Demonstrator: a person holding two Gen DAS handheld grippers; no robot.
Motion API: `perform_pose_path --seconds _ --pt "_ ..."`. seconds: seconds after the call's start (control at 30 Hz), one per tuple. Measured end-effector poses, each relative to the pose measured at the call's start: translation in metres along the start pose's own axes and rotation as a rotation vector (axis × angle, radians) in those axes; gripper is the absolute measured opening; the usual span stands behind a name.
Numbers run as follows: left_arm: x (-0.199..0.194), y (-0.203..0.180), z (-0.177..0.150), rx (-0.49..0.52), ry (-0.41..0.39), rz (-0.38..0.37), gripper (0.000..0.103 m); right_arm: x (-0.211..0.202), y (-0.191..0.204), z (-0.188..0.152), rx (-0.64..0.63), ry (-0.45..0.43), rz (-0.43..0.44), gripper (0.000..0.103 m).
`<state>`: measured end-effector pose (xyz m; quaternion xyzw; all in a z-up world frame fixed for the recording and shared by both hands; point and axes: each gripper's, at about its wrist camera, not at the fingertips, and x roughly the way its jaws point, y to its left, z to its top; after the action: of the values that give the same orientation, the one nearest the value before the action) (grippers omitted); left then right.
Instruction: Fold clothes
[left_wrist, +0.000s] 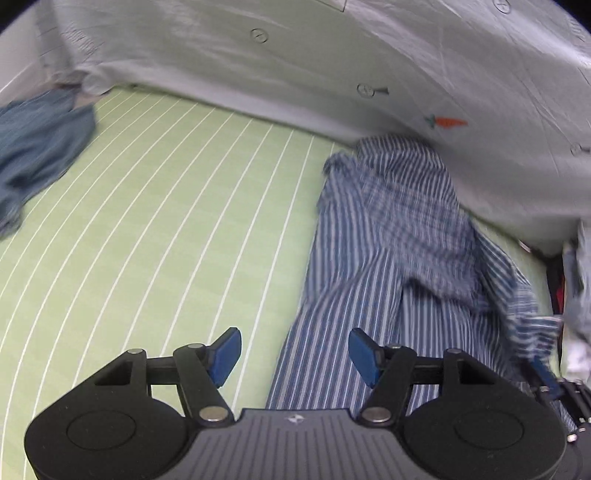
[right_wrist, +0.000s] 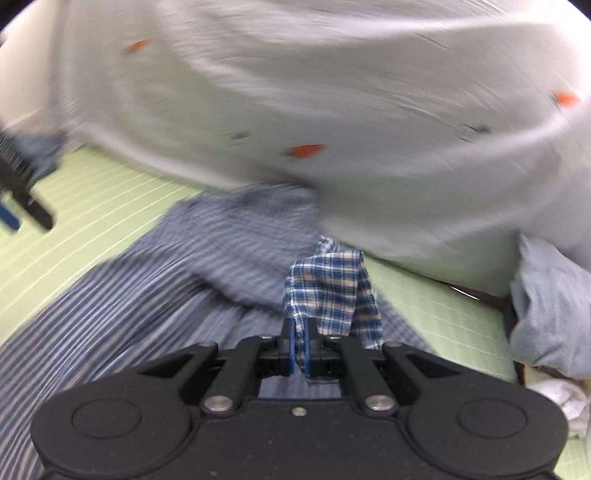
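On the green-striped bed (left_wrist: 155, 206), the blue-and-white striped shirt (left_wrist: 376, 258) lies rumpled and only partly spread, running from the near edge up toward the white carrot-print quilt (left_wrist: 332, 55) heaped along the back. My left tool (left_wrist: 294, 356) hangs just above the shirt's left edge with its blue pads (left_wrist: 227, 354) spread apart and nothing between them; one pad sits over bare sheet, the other over striped cloth. My right tool (right_wrist: 301, 349) is pressed together on a bunch of fabric that shows a blue plaid face (right_wrist: 332, 291), which I take to be part of the same shirt, perhaps a lining or cuff, though the blur keeps me from being sure. I judge the fold is barely under way: I am laying the garment out, one side carried by the right hand and the other side free. A second blue garment (left_wrist: 40, 147) lies well apart at the far left, and pale blue cloth (right_wrist: 550, 306) is piled at the right edge of the bed. Next I need the left tool to settle on a matching corner or hem, pinch it cleanly in a single layer, and then draw both hands apart to flatten the shirt. Loose folds near the quilt could drag.
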<state>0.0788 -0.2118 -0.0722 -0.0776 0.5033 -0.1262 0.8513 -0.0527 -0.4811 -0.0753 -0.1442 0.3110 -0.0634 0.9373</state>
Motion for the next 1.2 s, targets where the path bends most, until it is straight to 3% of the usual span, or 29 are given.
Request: perform_pose_path --seconds 0.13,0.2,0.27,0.37,0.5,0.87,0.97,1.07,1.13,1.2 --pt "-0.019 0.013 -0.036 0.004 0.01 0.021 0.068 -0.016 0.032 -0.025 0.018 0.073 0.078 0.007" --pt "-0.028 0.017 -0.05 0.041 0.01 0.022 0.071 -0.03 0.041 -0.034 0.068 0.09 0.096 0.016" --pt "-0.038 0.02 -0.06 0.082 0.001 0.02 0.076 -0.047 0.042 -0.04 0.139 0.093 0.092 0.047" --pt "-0.046 0.026 -0.065 0.118 -0.008 0.005 0.08 -0.067 0.037 -0.047 0.284 0.104 0.08 0.055" --pt "-0.043 0.029 -0.071 0.138 0.01 -0.028 0.08 -0.084 0.025 -0.06 0.474 0.13 0.031 0.103" --pt "-0.022 -0.028 -0.099 0.285 0.097 -0.125 0.081 -0.122 -0.012 -0.105 0.649 0.234 -0.167 0.103" --pt "-0.015 -0.052 -0.102 0.312 0.089 -0.14 0.081 -0.117 -0.029 -0.115 0.66 0.241 -0.142 0.103" --pt "-0.001 -0.075 -0.102 0.274 0.085 -0.154 0.078 -0.108 -0.05 -0.121 0.633 0.24 -0.104 0.103" --pt "0.009 -0.091 -0.103 0.25 0.088 -0.158 0.068 -0.103 -0.066 -0.121 0.608 0.236 -0.075 0.103" --pt "0.019 -0.108 -0.104 0.236 0.093 -0.161 0.066 -0.097 -0.084 -0.121 0.582 0.224 -0.059 0.103"
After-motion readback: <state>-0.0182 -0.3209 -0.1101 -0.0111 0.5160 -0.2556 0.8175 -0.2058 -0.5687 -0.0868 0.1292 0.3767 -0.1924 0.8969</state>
